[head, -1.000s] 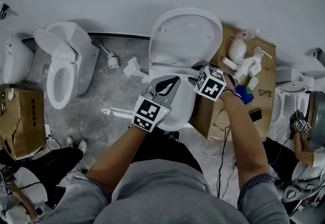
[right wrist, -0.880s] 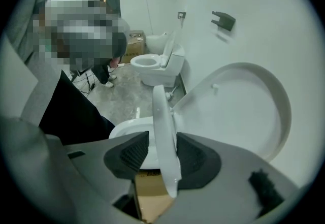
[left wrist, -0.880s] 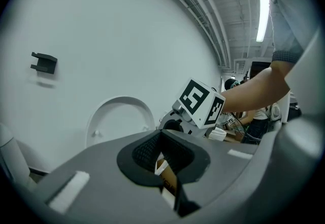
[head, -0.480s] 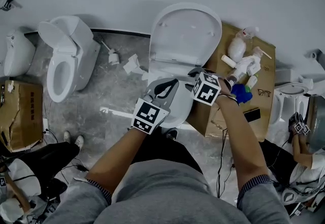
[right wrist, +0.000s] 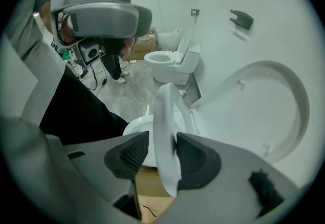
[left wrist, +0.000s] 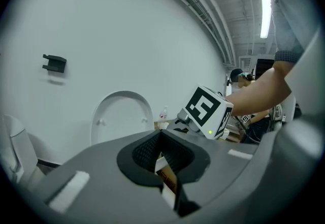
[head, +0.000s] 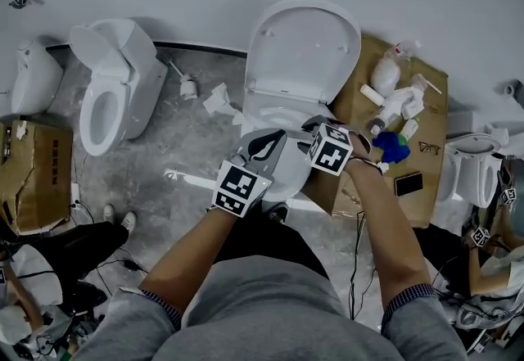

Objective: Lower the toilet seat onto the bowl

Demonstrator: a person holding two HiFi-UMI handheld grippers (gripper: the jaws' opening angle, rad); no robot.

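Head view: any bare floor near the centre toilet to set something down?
Bare: grey floor between left toilet and centre toilet, in front of the white scraps. Crowded: cardboard on the right, with bottles and a phone.

- left gripper [head: 264,141] was held out front, jaws pressed together with nothing in them
- right gripper [head: 314,125] sat just beside it, jaws clamped on the rim of the toilet seat [right wrist: 165,131]
- both forearms were bare and stretched forward, sleeves pushed up by the elbows
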